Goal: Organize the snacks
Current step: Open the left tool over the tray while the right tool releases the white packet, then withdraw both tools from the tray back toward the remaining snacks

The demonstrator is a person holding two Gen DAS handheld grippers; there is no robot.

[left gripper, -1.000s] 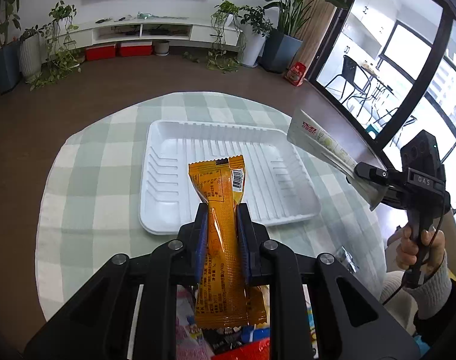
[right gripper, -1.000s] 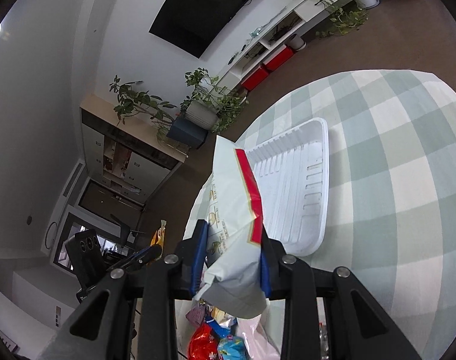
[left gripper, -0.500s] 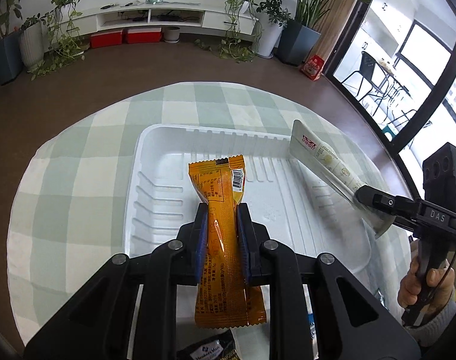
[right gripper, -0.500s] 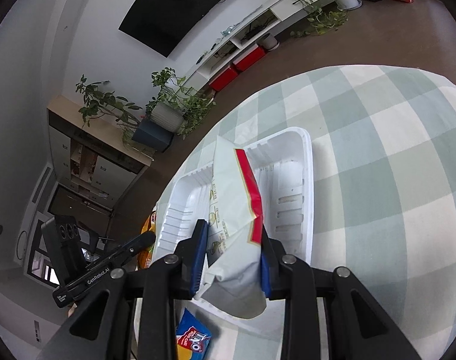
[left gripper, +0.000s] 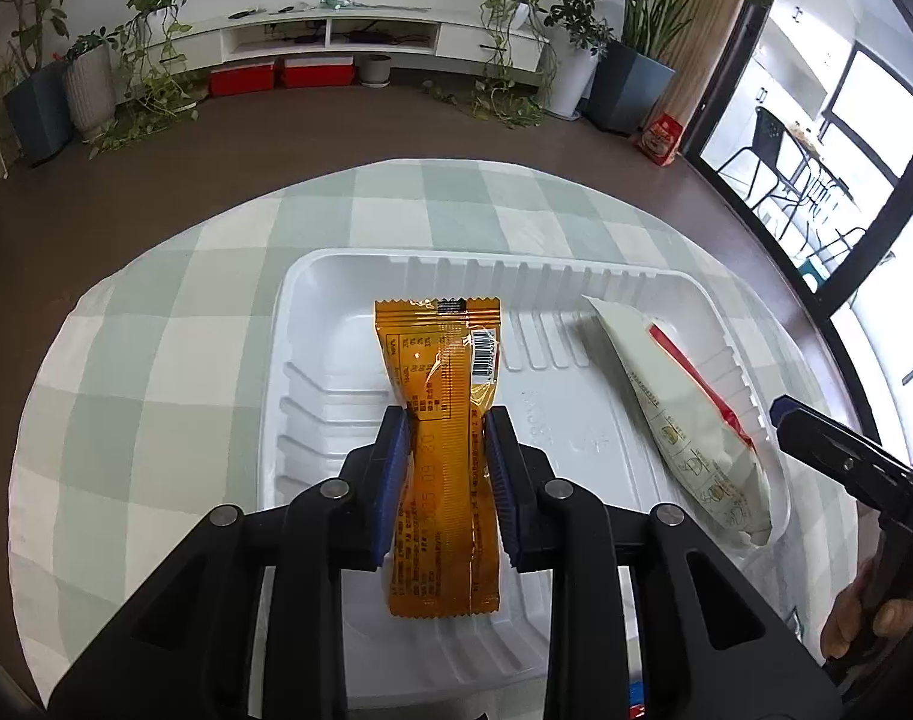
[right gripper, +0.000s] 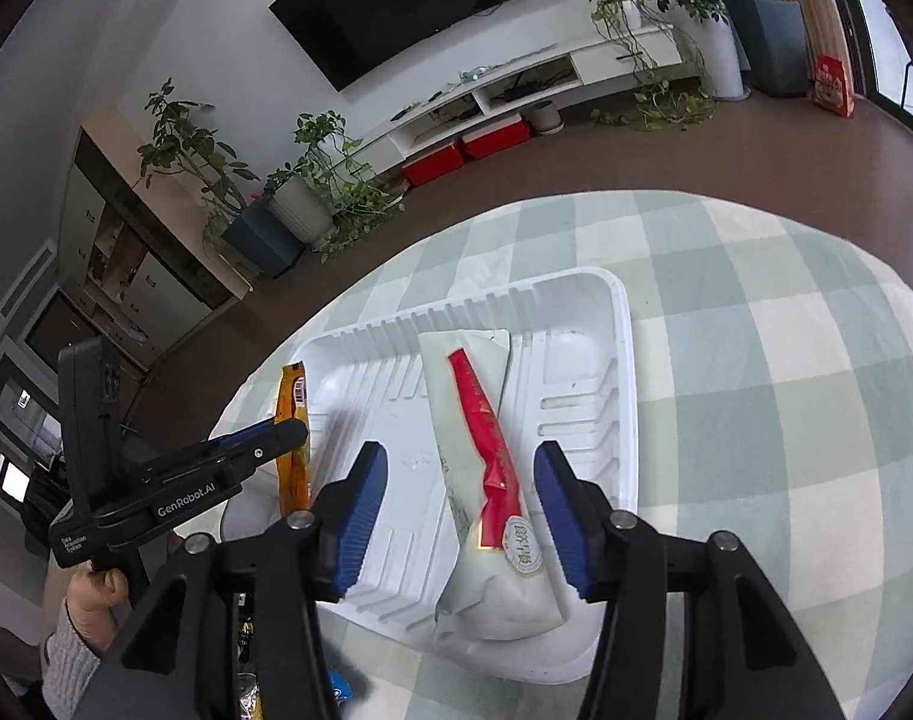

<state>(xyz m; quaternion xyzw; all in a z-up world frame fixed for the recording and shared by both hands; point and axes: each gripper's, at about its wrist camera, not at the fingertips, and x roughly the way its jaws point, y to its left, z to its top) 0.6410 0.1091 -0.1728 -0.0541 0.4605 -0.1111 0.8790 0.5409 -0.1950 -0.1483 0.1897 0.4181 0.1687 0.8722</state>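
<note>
A white foam tray (left gripper: 336,300) (right gripper: 624,372) lies on the checked round table. My left gripper (left gripper: 447,420) is shut on an orange snack packet (left gripper: 441,396) and holds it over the tray's left half; the packet also shows in the right wrist view (right gripper: 293,420). My right gripper (right gripper: 456,468) is open. A white snack packet with a red stripe (right gripper: 486,468) lies in the tray's right side between its fingers, and shows in the left wrist view (left gripper: 684,420). The right gripper's tip (left gripper: 783,411) shows at the tray's right edge.
The green and white checked tablecloth (left gripper: 156,360) covers the round table, with brown floor beyond its edge. Several loose snack packets (right gripper: 336,684) lie near the table's front edge. Plants and a TV shelf (left gripper: 336,30) stand far off along the wall.
Both grippers moved forward over the tray. My right gripper opened and let the white packet drop into the tray's right side. The left gripper still holds the orange packet.
</note>
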